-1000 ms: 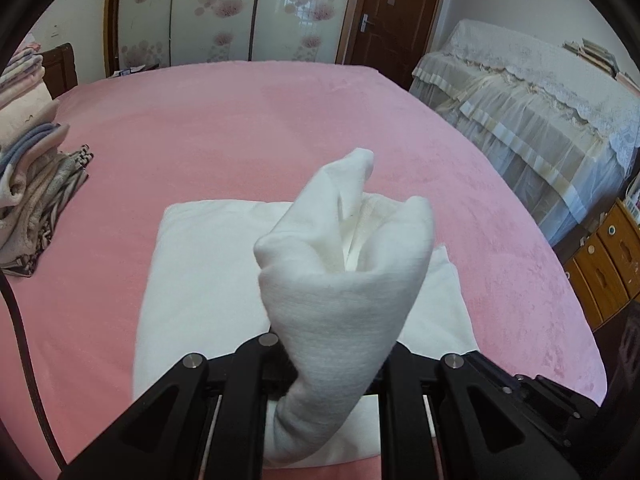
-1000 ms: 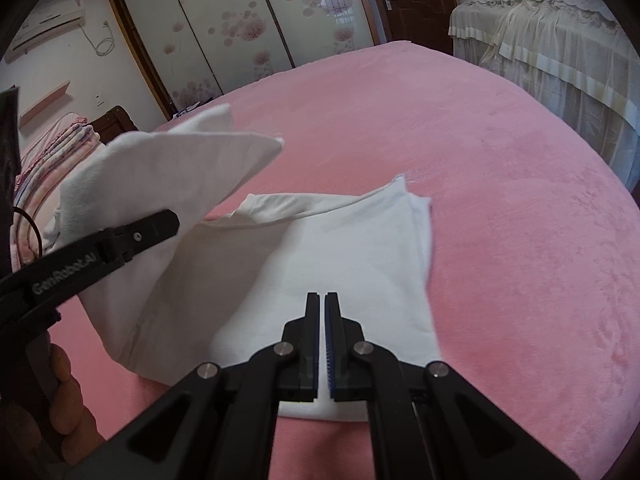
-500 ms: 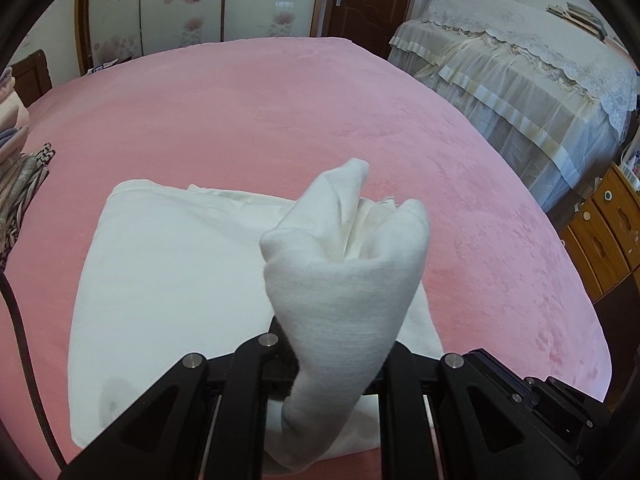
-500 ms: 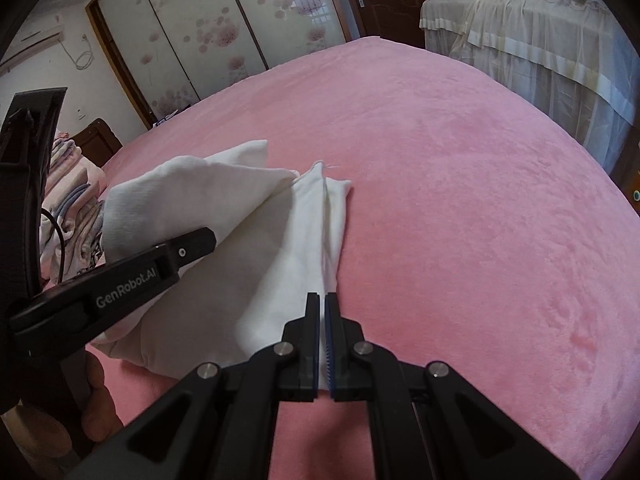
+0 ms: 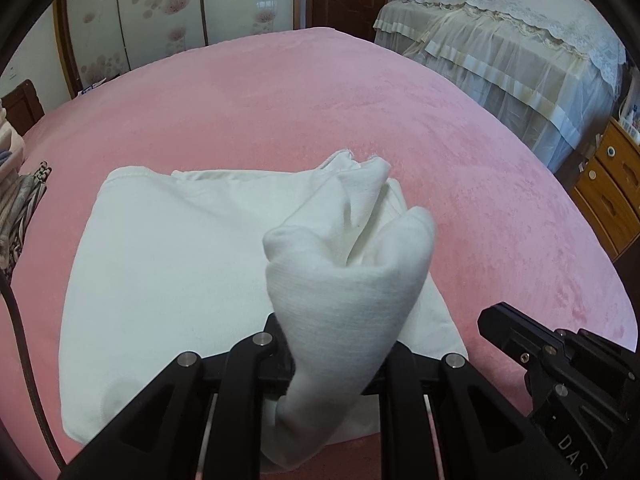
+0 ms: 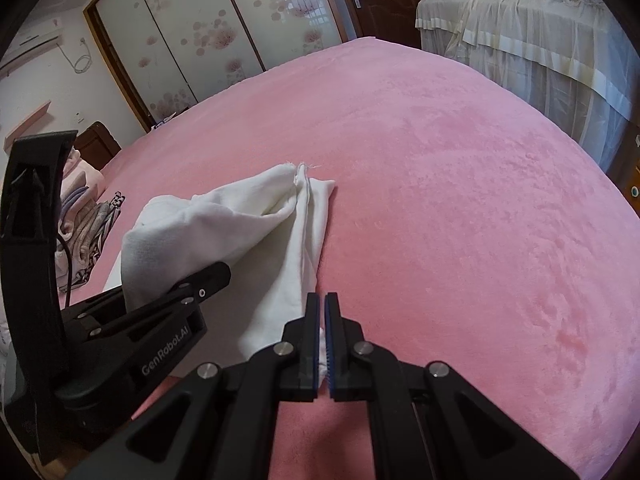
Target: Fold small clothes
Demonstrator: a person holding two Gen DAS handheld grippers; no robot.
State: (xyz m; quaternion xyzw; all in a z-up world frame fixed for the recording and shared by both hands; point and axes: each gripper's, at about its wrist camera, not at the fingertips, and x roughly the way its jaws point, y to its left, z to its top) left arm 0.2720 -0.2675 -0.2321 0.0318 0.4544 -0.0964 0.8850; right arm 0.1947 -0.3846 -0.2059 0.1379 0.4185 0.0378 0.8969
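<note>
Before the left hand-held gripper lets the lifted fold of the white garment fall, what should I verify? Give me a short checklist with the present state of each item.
1. The left hand-held gripper has the raised fold of the white garment between its fingers: ok; its jaws have just been opening.
2. The right hand-held gripper is closed at the garment's near right edge: ok. Whether it pinches cloth: cannot tell.
3. The rest of the garment lies flat on the pink blanket: ok.
4. The raised fold is smooth, not bunched: not ok, it is curled into a cone.
5. The pile of clothes at the left is apart from the garment: ok.
</note>
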